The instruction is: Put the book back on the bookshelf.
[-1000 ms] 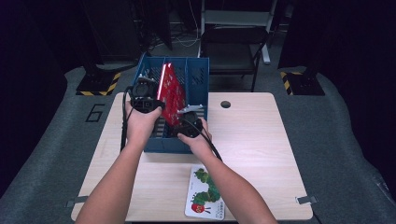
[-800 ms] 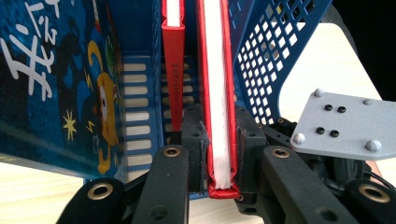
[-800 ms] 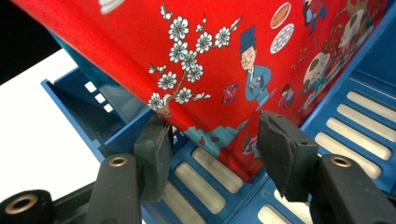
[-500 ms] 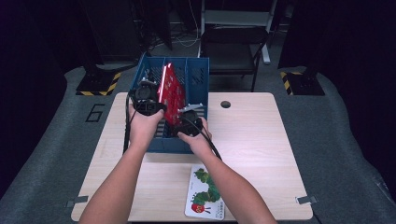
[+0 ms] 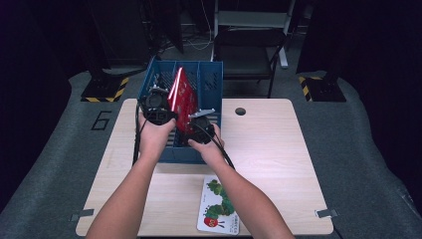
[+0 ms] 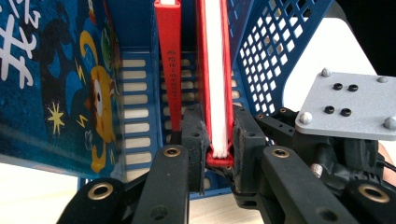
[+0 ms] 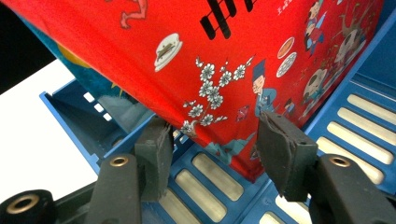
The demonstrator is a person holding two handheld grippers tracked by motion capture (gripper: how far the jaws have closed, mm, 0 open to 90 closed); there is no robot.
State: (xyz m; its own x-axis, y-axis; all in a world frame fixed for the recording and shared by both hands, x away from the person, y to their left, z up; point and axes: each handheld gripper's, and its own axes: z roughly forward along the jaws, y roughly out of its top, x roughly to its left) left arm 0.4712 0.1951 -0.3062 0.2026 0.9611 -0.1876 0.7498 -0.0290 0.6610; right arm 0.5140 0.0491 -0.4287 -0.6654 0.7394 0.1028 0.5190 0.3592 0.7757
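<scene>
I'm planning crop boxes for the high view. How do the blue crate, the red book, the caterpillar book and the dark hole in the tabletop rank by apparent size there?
1. blue crate
2. and 3. red book and caterpillar book: too close to rank, since the red one stands tilted and partly hidden.
4. dark hole

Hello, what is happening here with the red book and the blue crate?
A person is standing a red picture book in a blue slotted crate on the table. The left gripper is shut on the book's lower edge. The right gripper sits low against the cover, its pads apart and gripping nothing. Another red book and a blue book stand in the crate. A caterpillar book lies on the table in front.
</scene>
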